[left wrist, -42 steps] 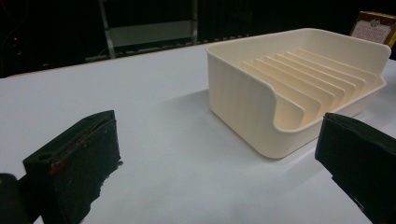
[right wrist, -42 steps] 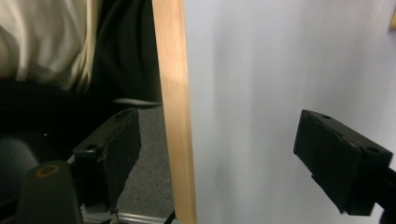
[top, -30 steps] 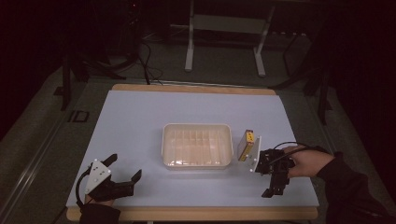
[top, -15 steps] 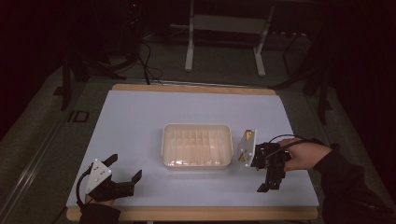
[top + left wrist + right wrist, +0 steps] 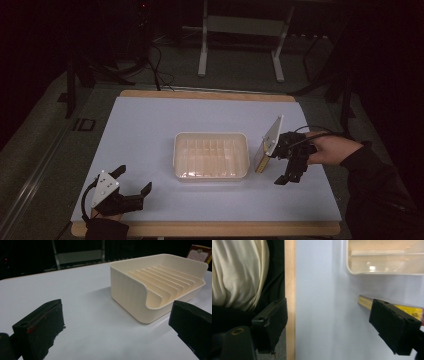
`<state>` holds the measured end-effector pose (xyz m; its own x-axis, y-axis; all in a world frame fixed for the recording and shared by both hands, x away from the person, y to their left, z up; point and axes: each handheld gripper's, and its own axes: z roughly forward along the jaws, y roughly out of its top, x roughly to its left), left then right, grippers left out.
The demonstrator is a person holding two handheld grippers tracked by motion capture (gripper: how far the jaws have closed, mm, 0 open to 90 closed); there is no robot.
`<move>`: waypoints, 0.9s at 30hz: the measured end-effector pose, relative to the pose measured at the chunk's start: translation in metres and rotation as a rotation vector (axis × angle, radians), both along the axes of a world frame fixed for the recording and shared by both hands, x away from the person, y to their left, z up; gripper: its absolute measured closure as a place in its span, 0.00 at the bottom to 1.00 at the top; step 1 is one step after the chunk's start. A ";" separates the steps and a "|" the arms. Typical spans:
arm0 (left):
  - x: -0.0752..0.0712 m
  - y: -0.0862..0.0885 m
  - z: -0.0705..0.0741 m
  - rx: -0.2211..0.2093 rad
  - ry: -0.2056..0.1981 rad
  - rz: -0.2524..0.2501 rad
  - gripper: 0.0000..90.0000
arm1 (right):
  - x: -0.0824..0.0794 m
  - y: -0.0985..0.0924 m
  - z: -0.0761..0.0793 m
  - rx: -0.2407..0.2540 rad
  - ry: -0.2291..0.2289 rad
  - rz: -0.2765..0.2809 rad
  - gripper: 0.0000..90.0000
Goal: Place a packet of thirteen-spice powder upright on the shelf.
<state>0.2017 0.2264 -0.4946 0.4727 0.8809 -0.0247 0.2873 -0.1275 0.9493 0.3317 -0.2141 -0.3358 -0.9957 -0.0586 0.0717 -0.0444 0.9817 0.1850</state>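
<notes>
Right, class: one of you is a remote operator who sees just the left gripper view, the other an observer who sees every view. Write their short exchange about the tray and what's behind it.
Operator: What's that red-brown corner behind the tray?
Observer: A thin box standing on edge, right of the tray, with a strip of table between them.
Operator: Does the other gripper hold it?
Observer: No. The right gripper is open, with one jaw at the box and the other over the table's front edge.
Operator: Where is mine?
Observer: The left gripper sits near the table's front-left corner.
</notes>
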 end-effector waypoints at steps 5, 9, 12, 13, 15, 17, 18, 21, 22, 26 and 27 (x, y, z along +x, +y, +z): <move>0.000 0.000 0.000 0.002 0.000 -0.002 0.00 | 0.009 -0.002 0.004 0.002 -0.043 -0.018 0.16; 0.000 0.000 0.000 0.002 0.002 -0.001 0.00 | 0.021 -0.005 0.005 0.005 -0.067 -0.061 0.16; 0.000 0.000 0.000 0.003 0.002 -0.002 0.00 | 0.029 -0.007 0.004 -0.001 -0.093 -0.069 0.16; 0.000 0.000 0.000 0.002 0.002 -0.002 0.00 | 0.031 -0.007 0.002 -0.007 -0.100 -0.071 0.17; 0.000 0.000 0.000 0.000 0.002 -0.001 0.00 | 0.035 -0.007 -0.001 -0.017 -0.104 -0.067 0.17; 0.000 0.000 -0.001 0.001 0.003 -0.002 0.00 | 0.040 -0.006 -0.004 -0.030 -0.100 -0.072 0.19; 0.000 0.000 -0.001 0.001 0.003 -0.002 0.00 | 0.042 -0.006 -0.005 -0.033 -0.096 -0.074 0.19; 0.000 0.000 0.000 0.001 0.003 -0.002 0.00 | 0.049 -0.004 -0.010 -0.032 -0.109 -0.096 0.19; 0.000 0.000 0.000 0.001 0.003 -0.002 0.00 | 0.051 -0.003 -0.012 -0.029 -0.116 -0.099 0.19; 0.000 0.000 0.000 0.003 0.002 -0.003 0.00 | 0.061 -0.001 -0.020 -0.031 -0.131 -0.116 0.18; 0.000 0.000 -0.001 0.003 0.002 -0.002 0.00 | 0.063 0.000 -0.023 -0.035 -0.134 -0.115 0.18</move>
